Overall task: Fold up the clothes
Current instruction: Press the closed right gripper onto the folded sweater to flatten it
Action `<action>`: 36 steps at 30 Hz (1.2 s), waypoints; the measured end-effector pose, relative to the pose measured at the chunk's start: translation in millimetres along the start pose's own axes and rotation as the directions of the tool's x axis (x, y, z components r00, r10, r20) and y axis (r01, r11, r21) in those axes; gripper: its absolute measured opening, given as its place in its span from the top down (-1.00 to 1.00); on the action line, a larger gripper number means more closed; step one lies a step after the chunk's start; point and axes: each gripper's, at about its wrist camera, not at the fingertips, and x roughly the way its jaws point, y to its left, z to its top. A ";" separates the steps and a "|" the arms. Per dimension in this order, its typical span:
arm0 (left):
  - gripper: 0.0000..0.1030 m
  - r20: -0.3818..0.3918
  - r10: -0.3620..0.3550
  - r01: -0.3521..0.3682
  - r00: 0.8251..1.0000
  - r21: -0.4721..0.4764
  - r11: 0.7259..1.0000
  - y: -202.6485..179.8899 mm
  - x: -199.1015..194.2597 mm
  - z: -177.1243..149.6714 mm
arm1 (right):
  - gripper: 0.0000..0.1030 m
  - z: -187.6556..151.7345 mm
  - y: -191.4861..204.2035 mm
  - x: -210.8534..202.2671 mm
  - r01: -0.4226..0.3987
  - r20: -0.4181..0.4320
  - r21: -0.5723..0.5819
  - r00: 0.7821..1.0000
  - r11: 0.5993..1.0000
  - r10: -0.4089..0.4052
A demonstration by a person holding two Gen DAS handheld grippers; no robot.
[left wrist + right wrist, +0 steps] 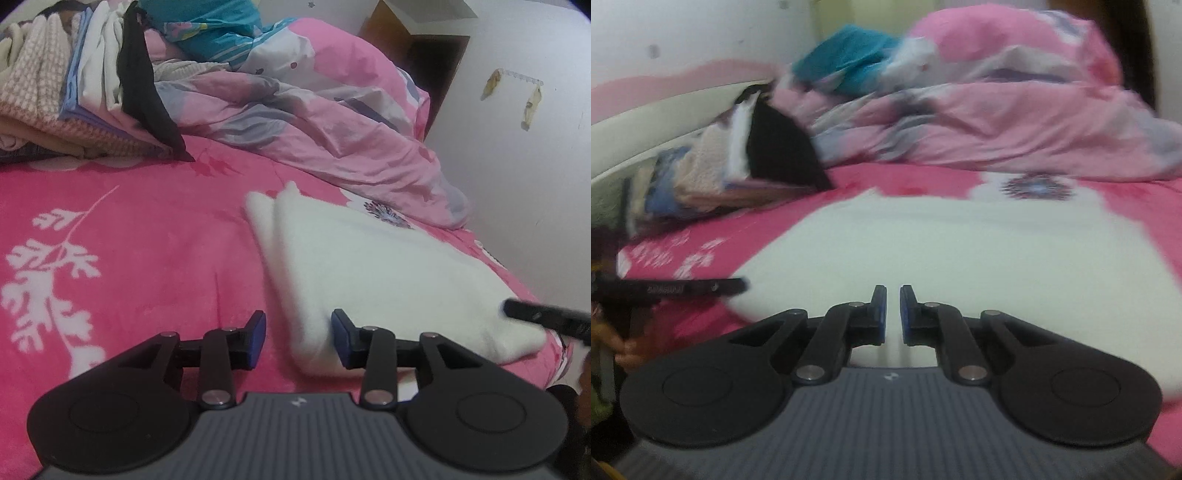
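The left gripper (298, 339) hovers low at the near edge of the bed, jaws spread wide with nothing between them, straddling the near left corner of a folded white garment (373, 266). The right gripper (893, 314) sits over the garment's near edge, its jaws drawn almost together with a narrow gap; the view is blurred, so whether they pinch any cloth I cannot tell. The garment lies flat on the pink floral bedsheet (129, 251), toward the bed's right edge. Farther back, a stack of folded clothes (74, 96) rests at the far left of the bed, a black piece (144, 92) draped on its side. A crumpled pink quilt (314, 110) is heaped along the far edge, just beside the stack.
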 end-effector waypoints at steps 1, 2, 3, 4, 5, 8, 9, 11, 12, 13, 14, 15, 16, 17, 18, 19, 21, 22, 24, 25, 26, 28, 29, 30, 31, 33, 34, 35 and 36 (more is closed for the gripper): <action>0.21 0.001 -0.003 0.003 1.000 -0.002 1.000 0.8 0.4 -0.6 | 0.89 -10.9 0.7 20.3 0.002 -0.052 -0.020 0.999 1.000 -0.003; 0.21 0.002 -0.007 0.007 1.000 -0.004 1.000 1.5 0.8 -1.2 | 0.90 -26.8 -0.8 37.7 0.016 -0.081 -0.033 0.997 0.999 -0.019; 0.21 0.002 -0.010 0.010 1.000 -0.005 1.000 2.3 1.2 -1.8 | 0.90 -33.1 -1.2 39.8 0.017 -0.048 -0.050 0.999 0.999 -0.020; 0.21 0.003 -0.014 0.014 1.000 -0.007 1.000 3.1 1.5 -2.4 | 0.90 -25.7 1.1 36.4 0.025 -0.065 -0.042 0.997 0.999 -0.028; 0.21 0.004 -0.017 0.017 1.000 -0.009 1.000 3.8 1.9 -3.0 | 0.92 -17.8 3.6 32.7 0.033 -0.085 -0.032 0.996 0.999 -0.036; 0.21 0.010 -0.036 0.036 0.999 -0.028 0.999 8.6 2.6 -3.9 | 0.97 -6.4 23.2 31.8 0.000 -0.075 -0.051 0.997 0.999 -0.004; 0.20 0.012 -0.041 0.041 0.999 -0.033 0.999 9.7 2.4 -4.2 | 0.97 -4.8 31.9 33.4 -0.021 -0.060 -0.066 0.998 0.998 0.017; 0.20 0.014 -0.049 0.050 0.999 -0.042 0.998 11.5 1.9 -4.6 | 0.97 -1.6 49.4 36.4 -0.063 -0.031 -0.098 0.998 0.993 0.060; 0.20 0.014 -0.054 0.055 0.998 -0.046 0.997 12.5 1.5 -4.7 | 0.97 0.0 58.1 37.9 -0.083 -0.017 -0.114 0.996 0.990 0.082; 0.20 0.014 -0.059 0.060 0.998 -0.048 0.997 13.5 1.1 -4.9 | 0.98 -8.4 60.0 56.7 -0.087 -0.081 -0.109 0.994 0.990 0.079; 0.20 0.015 -0.064 0.065 0.998 -0.051 0.997 14.5 0.8 -5.0 | 1.00 -11.9 57.5 61.9 -0.089 -0.087 -0.093 0.993 0.992 0.081; 0.20 0.015 -0.069 0.070 0.997 -0.054 0.996 15.5 0.4 -5.1 | 1.00 -15.2 54.8 66.4 -0.091 -0.090 -0.076 0.992 0.993 0.084; 0.20 0.019 -0.073 0.074 0.997 -0.063 0.995 17.2 -0.2 -4.9 | 1.00 -18.5 52.1 70.9 -0.092 -0.093 -0.060 0.992 0.994 0.086; 0.20 0.024 -0.076 0.077 0.997 -0.075 0.994 19.0 -0.7 -4.6 | 1.00 -8.6 52.3 68.1 -0.087 -0.116 -0.030 0.990 0.996 0.083; 0.20 0.029 -0.079 0.081 0.996 -0.086 0.993 20.8 -1.3 -4.3 | 1.00 -0.2 54.7 64.8 -0.091 -0.120 -0.015 0.989 0.996 0.089; 0.20 0.034 -0.082 0.085 0.996 -0.097 0.992 22.6 -1.8 -3.9 | 1.00 5.4 60.0 59.0 -0.111 -0.101 -0.031 0.989 0.993 0.107; 0.20 0.044 -0.087 0.092 0.995 -0.119 0.989 26.2 -3.0 -3.3 | 1.00 9.6 78.6 52.5 -0.132 -0.038 -0.105 0.991 0.986 0.129; 0.20 0.049 -0.090 0.096 0.995 -0.130 0.987 27.9 -3.5 -2.9 | 1.00 8.3 84.7 55.1 -0.147 -0.022 -0.133 0.989 0.980 0.145; 0.21 0.059 -0.095 0.103 0.994 -0.152 0.983 31.5 -4.7 -2.3 | 1.00 -1.5 91.5 82.9 -0.170 -0.101 -0.140 0.982 0.975 0.157; 0.25 0.069 -0.082 0.093 0.994 -0.165 0.982 34.5 -6.2 -1.8 | 1.00 -13.6 92.5 94.7 -0.158 -0.109 -0.155 0.984 0.975 0.142; 0.25 0.080 -0.065 0.078 0.995 -0.178 0.981 37.7 -8.1 -1.3 | 1.00 -14.1 93.7 94.9 -0.157 -0.099 -0.171 0.985 0.973 0.141; 0.25 0.097 -0.040 0.061 0.994 -0.215 0.975 45.2 -10.6 -0.6 | 1.00 -5.3 95.9 92.1 -0.151 -0.105 -0.163 0.985 0.975 0.136; 0.25 0.103 -0.037 0.060 0.994 -0.240 0.969 49.7 -11.0 -0.3 | 1.00 4.5 97.6 87.0 -0.161 -0.103 -0.142 0.984 0.977 0.147; 0.25 0.108 -0.032 0.060 0.994 -0.266 0.962 54.3 -11.3 -0.1 | 1.00 9.4 101.6 81.1 -0.180 -0.074 -0.152 0.983 0.972 0.170; 0.26 0.114 -0.028 0.061 0.993 -0.292 0.955 58.9 -11.7 0.1 | 1.00 14.1 105.9 75.1 -0.198 -0.044 -0.164 0.980 0.966 0.194; 0.26 0.126 -0.010 0.047 0.992 -0.290 0.956 58.7 -11.8 1.1 | 1.00 12.8 120.2 79.9 -0.209 -0.030 -0.231 0.978 0.950 0.208; 0.25 0.134 0.005 0.033 0.991 -0.279 0.960 56.9 -12.1 1.8 | 1.00 5.5 123.2 94.0 -0.214 -0.073 -0.245 0.977 0.946 0.202; 0.25 0.147 0.030 0.009 0.989 -0.257 0.966 53.9 -14.0 2.1 | 1.00 3.9 122.7 95.8 -0.221 -0.069 -0.238 0.975 0.946 0.211; 0.25 0.163 0.056 -0.017 0.985 -0.232 0.973 50.5 -16.3 2.3 | 1.00 2.5 122.2 97.0 -0.228 -0.062 -0.229 0.974 0.946 0.220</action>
